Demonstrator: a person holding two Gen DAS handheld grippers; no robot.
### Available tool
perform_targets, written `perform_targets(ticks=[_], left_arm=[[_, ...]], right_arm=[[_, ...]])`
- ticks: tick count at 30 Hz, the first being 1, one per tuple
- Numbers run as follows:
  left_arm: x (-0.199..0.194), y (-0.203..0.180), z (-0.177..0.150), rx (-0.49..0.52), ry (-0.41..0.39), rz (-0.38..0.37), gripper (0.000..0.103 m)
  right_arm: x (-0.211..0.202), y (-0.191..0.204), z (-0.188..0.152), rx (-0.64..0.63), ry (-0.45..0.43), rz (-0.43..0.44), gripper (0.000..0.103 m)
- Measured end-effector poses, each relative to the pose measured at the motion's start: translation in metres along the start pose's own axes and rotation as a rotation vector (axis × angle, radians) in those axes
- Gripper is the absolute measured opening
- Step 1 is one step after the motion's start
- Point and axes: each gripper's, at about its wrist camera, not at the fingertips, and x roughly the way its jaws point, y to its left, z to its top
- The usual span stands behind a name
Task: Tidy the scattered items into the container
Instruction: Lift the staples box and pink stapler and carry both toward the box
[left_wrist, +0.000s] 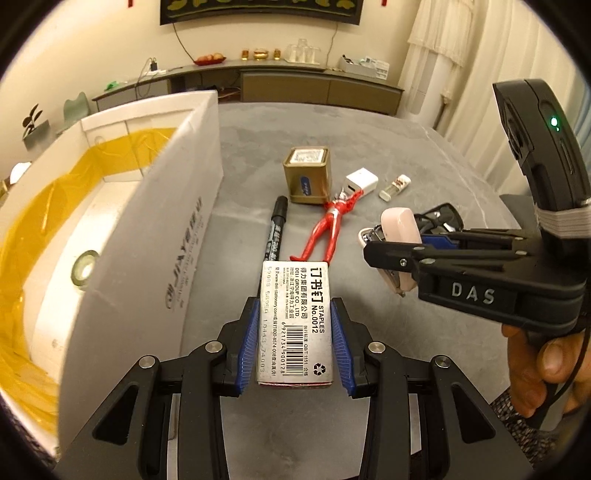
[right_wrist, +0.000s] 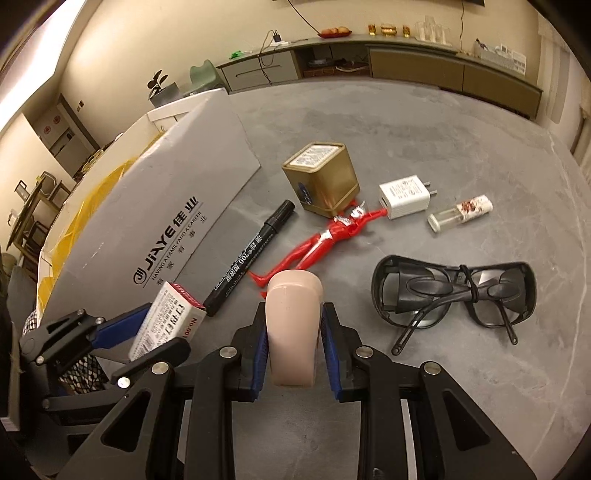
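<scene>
Both tongs pinch: left tongs (left_wrist: 294, 338) a "STAPLES No.0012" box (left_wrist: 295, 317), right tongs (right_wrist: 293, 349) a pink stapler (right_wrist: 293, 325).

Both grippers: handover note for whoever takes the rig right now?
Left gripper shut on staple box, beside the open box.
Right gripper shut on pink stapler.
In the box: a tape roll on yellow liner; neither held item is in.
Left on table: marker, red figure, gold tin, charger, small bottle, glasses.
</scene>
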Motion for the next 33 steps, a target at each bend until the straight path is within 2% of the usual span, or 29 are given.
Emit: perform_targets(ticks=[7, 25, 33], left_arm=[[-0.017, 0.004, 0.006, -0.016, -0.025, 0.026, 0.039], [-0.063, 0.027, 0.026, -0.073, -0.111, 0.087, 0.039], [-0.079, 0.039, 0.030, -0.104, -0.129, 0.145, 0.039]], right_arm=[[-0.006, 0.011, 0.004, -0.050, -0.047, -0.050, 0.028], [-0.024, 0.030, 0.013, -0.082, -0.114, -0.048, 0.028], [-0.031, 0.046, 0.020, -0.099, -0.143, -0.034, 0.028]])
